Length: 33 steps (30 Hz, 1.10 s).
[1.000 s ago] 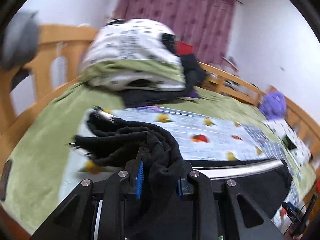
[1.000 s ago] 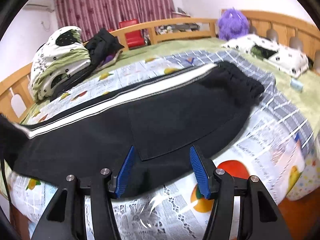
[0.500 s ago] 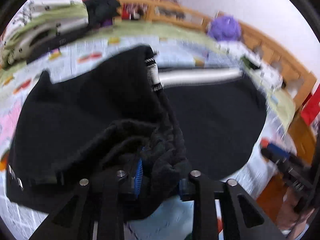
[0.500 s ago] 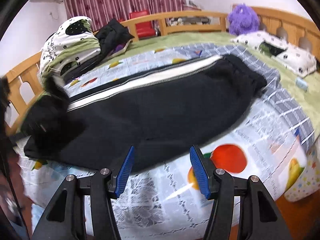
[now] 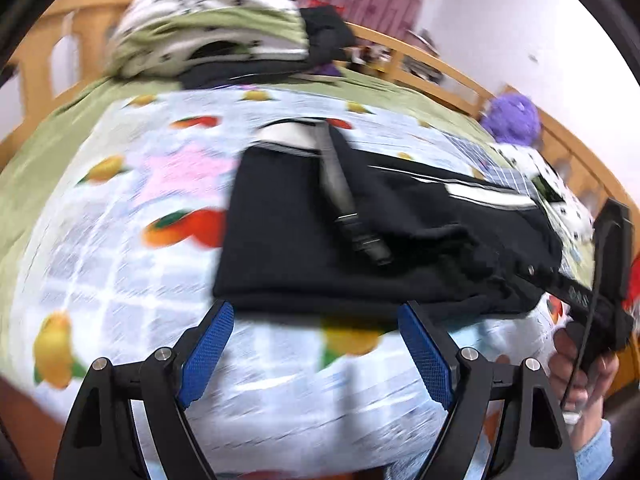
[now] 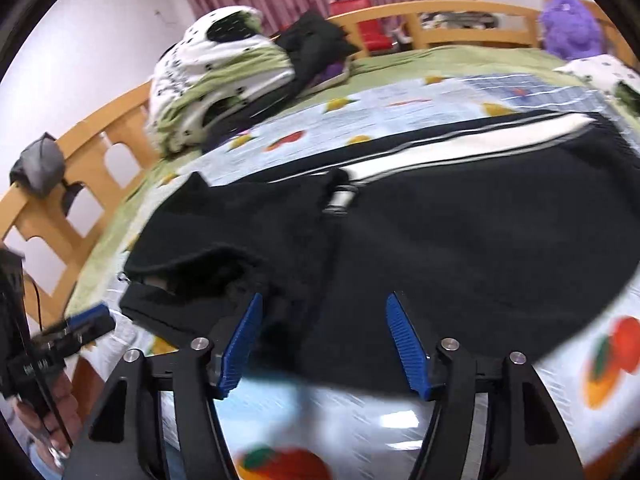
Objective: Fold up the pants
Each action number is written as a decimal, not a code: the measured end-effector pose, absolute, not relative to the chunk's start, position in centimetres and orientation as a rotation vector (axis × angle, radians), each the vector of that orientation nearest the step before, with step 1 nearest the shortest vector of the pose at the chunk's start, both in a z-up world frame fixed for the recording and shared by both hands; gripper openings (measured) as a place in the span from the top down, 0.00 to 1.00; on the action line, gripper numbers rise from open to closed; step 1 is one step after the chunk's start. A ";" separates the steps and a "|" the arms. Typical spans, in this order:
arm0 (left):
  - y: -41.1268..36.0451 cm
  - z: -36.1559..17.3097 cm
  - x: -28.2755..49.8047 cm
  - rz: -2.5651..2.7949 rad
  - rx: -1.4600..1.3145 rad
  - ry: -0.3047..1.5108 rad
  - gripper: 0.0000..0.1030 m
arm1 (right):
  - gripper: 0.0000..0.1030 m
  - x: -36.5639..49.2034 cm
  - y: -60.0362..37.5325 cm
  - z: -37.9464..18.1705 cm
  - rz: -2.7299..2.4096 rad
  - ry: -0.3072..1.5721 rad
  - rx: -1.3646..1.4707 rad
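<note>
Two tools: both are opening, each holding nothing.
Left tool: hovering just before the pants' near edge.
Right tool: hovering over the pants.
Pants: lying on the bed (one leg is folded over).

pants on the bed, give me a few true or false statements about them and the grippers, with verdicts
1. The black pants lie on the fruit-print sheet. True.
2. The left gripper is clamped on the pants. False: its jaws are opening and nothing is between its blue fingers.
3. One leg end is folded over onto the rest of the pants. True.
4. The right gripper holds a fold of cloth. False: its jaws are opening over the pants' near edge, with no cloth pinched.
5. The purple plush toy sits on the pants. False: it sits apart, by the wooden bed rail.
</note>
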<state>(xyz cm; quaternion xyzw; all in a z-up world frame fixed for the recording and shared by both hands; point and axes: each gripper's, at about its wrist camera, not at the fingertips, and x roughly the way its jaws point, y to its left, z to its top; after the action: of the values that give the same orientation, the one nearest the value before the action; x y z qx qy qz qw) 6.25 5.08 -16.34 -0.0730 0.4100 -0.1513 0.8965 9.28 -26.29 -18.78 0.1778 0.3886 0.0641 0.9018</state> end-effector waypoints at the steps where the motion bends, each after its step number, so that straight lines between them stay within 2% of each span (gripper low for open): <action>1: 6.3 -16.6 6.1 -0.300 -0.173 0.849 0.19 | 0.31 10.2 -26.0 -19.1 0.137 0.816 0.397; 5: 9.3 -17.7 6.1 -0.261 -0.257 0.863 0.19 | 0.28 14.4 -24.1 -21.9 0.152 0.969 0.399; 6: 9.8 -17.8 6.2 -0.261 -0.276 0.865 0.19 | 0.30 14.8 -23.4 -22.1 0.134 0.968 0.361; 7: 10.2 -18.0 6.3 -0.265 -0.296 0.865 0.19 | 0.41 14.9 -22.4 -21.8 0.145 0.948 0.298; 8: 10.4 -18.1 6.4 -0.268 -0.304 0.866 0.19 | 0.76 15.2 -21.6 -21.6 0.186 0.964 0.248; 12: 9.9 -18.1 6.2 -0.272 -0.283 0.858 0.19 | 0.81 13.9 -25.1 -17.6 0.157 0.803 0.295; 15: 9.7 -17.9 5.8 -0.288 -0.287 0.842 0.19 | 0.80 13.8 -28.8 -17.6 0.084 0.820 0.399; 17: 9.5 -18.1 6.1 -0.310 -0.311 0.847 0.19 | 0.75 14.5 -29.0 -20.5 0.080 0.978 0.358; 19: 9.3 -18.3 6.3 -0.321 -0.312 0.858 0.19 | 0.72 13.9 -28.2 -22.0 0.095 1.045 0.302; 20: 9.1 -18.4 6.3 -0.320 -0.308 0.860 0.19 | 0.69 12.7 -27.6 -21.5 0.102 1.002 0.228; 24: 8.8 -18.5 6.2 -0.330 -0.319 0.861 0.19 | 0.47 9.9 -26.4 -18.2 0.139 0.915 0.105; 26: 8.6 -18.5 6.3 -0.337 -0.320 0.863 0.19 | 0.41 9.2 -25.8 -16.6 0.162 0.847 0.105; 29: 8.1 -18.4 6.4 -0.337 -0.312 0.862 0.19 | 0.40 9.2 -23.2 -14.9 0.250 0.793 0.047; 32: 7.8 -18.3 6.3 -0.343 -0.301 0.862 0.19 | 0.31 9.7 -18.6 -14.7 0.331 0.751 -0.084; 33: 7.9 -18.3 6.3 -0.343 -0.296 0.862 0.19 | 0.31 10.3 -18.0 -15.2 0.340 0.744 -0.122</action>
<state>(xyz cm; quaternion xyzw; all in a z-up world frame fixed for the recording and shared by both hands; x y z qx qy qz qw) 6.29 7.86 -18.32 -0.1423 0.4143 -0.1649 0.8837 10.34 -17.99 -15.16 -0.0594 0.3613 0.1652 0.9158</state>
